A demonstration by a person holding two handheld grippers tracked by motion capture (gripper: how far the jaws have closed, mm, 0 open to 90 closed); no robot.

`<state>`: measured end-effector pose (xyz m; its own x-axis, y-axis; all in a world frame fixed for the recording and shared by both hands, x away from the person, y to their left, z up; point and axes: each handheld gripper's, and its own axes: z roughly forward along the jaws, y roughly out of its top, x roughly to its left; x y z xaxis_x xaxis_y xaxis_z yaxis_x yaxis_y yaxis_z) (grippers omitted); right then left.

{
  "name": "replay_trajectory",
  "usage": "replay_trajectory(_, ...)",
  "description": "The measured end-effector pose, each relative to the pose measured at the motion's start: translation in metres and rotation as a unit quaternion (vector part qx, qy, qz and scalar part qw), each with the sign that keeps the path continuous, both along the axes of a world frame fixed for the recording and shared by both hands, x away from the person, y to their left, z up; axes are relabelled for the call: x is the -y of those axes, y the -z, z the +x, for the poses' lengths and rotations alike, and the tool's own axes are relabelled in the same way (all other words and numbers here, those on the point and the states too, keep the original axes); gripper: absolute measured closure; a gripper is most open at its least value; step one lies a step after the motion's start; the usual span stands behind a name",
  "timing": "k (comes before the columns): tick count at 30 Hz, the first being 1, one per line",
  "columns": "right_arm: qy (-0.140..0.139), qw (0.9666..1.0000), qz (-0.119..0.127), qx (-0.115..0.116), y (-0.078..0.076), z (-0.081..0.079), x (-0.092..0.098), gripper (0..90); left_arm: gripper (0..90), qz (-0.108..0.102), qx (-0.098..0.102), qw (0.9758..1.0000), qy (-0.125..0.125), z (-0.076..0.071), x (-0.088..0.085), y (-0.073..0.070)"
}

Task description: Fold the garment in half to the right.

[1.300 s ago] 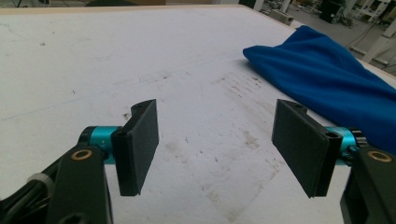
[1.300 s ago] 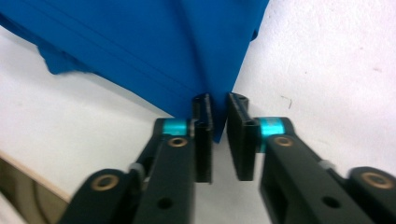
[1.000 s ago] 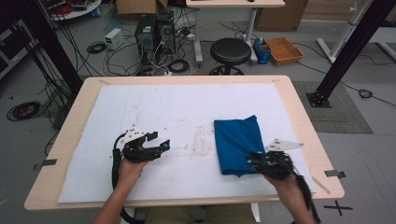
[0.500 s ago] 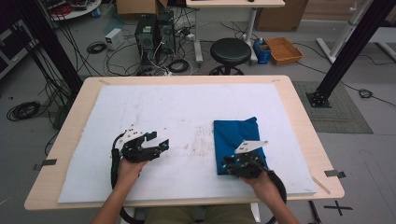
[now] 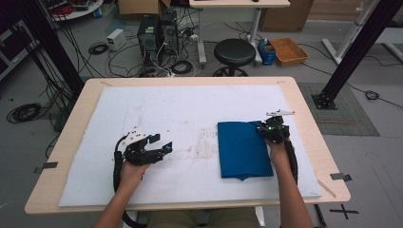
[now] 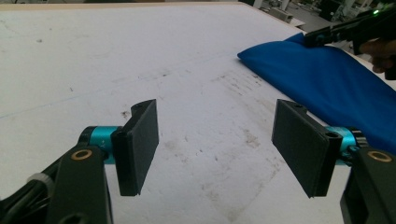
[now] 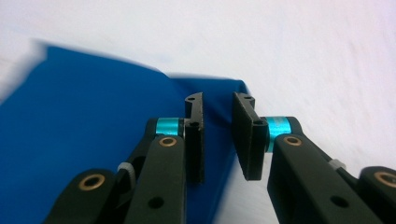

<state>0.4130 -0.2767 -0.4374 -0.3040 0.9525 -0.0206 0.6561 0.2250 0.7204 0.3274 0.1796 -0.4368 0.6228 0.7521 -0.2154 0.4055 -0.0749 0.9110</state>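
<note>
A folded blue cloth [image 5: 242, 149] lies flat on the right half of the white mat [image 5: 190, 109]. My right gripper [image 5: 267, 129] hovers at the cloth's far right corner. Its jaws have just been closing and stand a narrow gap apart [image 7: 218, 135]. The cloth's edge [image 7: 84, 116] lies beneath them, and nothing is pinched between the pads. My left gripper [image 5: 160, 144] rests low over the bare mat on the left, open wide [image 6: 219, 149], with nothing between its pads. In the left gripper view, the cloth [image 6: 327, 79] and the right gripper [image 6: 317, 37] appear at the upper right.
The mat covers most of a wooden table [image 5: 85, 109] and carries faint dark smudges [image 5: 202, 142] near its middle. Beyond the table stand a black stool [image 5: 234, 50], computer towers [image 5: 154, 33] with floor cables, and a black frame post [image 5: 351, 52] at the right.
My right hand has moved from the cloth's near edge up to its far right corner. The left hand has stayed where it was.
</note>
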Motion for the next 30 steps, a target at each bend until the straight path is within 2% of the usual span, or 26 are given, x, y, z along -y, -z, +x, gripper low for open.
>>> replay_trajectory(3, 0.015, 0.9998, 0.014, 0.005, 0.005, 0.001, 0.01, 76.2, 31.9, 0.0, 0.0, 1.0, 0.001, 0.0, 0.0, 0.0)
replay_trajectory(5, 0.014, 0.9996, 0.025, 0.006, 0.003, -0.001, 0.013, 72.2, 31.9, 0.001, 0.0, 1.0, 0.001, 0.0, 0.0, 0.0)
replay_trajectory(6, 0.007, 0.9989, 0.043, 0.019, 0.0, -0.003, 0.016, 68.4, 31.9, 0.0, 0.001, 1.0, 0.001, 0.0, 0.0, 0.0)
replay_trajectory(8, 0.004, 0.9962, 0.067, 0.056, -0.009, -0.01, 0.018, 67.6, 31.9, 0.002, 0.001, 1.0, 0.001, 0.0, 0.0, 0.0)
replay_trajectory(10, -0.006, 0.9938, 0.071, 0.086, -0.017, -0.014, 0.017, 69.6, 31.9, 0.004, -0.002, 1.0, 0.001, 0.001, 0.001, 0.0)
replay_trajectory(12, -0.019, 0.9951, 0.059, 0.077, -0.019, -0.011, 0.012, 74.3, 31.9, 0.004, -0.001, 1.0, 0.003, 0.0, 0.002, 0.0)
replay_trajectory(14, -0.023, 0.9961, 0.044, 0.073, -0.015, -0.007, 0.008, 77.8, 31.9, 0.006, 0.0, 1.0, 0.004, -0.001, 0.003, 0.0)
replay_trajectory(17, -0.012, 0.9995, 0.004, 0.029, 0.002, 0.009, 0.002, 81.8, 31.9, 0.002, -0.002, 1.0, 0.004, -0.002, 0.003, 0.001)
replay_trajectory(18, -0.007, 0.9999, 0.0, 0.015, 0.007, 0.015, 0.002, 81.9, 31.9, 0.003, -0.002, 1.0, 0.005, -0.002, 0.003, 0.001)
replay_trajectory(20, 0.009, 0.9995, 0.02, 0.021, 0.011, 0.02, 0.004, 81.8, 31.9, 0.002, -0.001, 1.0, 0.007, -0.002, 0.003, 0.001)
replay_trajectory(22, 0.035, 0.999, 0.015, 0.022, 0.011, 0.021, 0.005, 78.1, 31.9, 0.002, -0.001, 1.0, 0.007, -0.002, 0.003, 0.001)
replay_trajectory(23, 0.042, 0.9987, 0.022, 0.022, 0.01, 0.022, 0.007, 76.5, 31.9, 0.0, 0.0, 1.0, 0.007, -0.001, 0.003, 0.001)
replay_trajectory(24, 0.046, 0.9979, 0.032, 0.031, 0.008, 0.021, 0.009, 75.5, 31.9, 0.0, -0.001, 1.0, 0.006, -0.001, 0.003, 0.001)
replay_trajectory(26, 0.046, 0.9946, 0.069, 0.061, 0.002, 0.018, 0.013, 74.9, 31.9, 0.001, -0.002, 1.0, 0.005, -0.001, 0.002, 0.001)
replay_trajectory(27, 0.044, 0.9934, 0.078, 0.072, 0.0, 0.017, 0.013, 73.2, 31.9, 0.001, -0.002, 1.0, 0.004, -0.001, 0.003, 0.001)
replay_trajectory(28, 0.041, 0.9927, 0.083, 0.078, -0.003, 0.016, 0.013, 73.0, 31.9, 0.001, -0.003, 1.0, 0.003, -0.001, 0.003, 0.002)
replay_trajectory(30, 0.017, 0.9957, 0.066, 0.062, -0.003, 0.019, 0.008, 72.4, 31.9, 0.002, -0.003, 1.0, 0.004, -0.001, 0.003, 0.001)
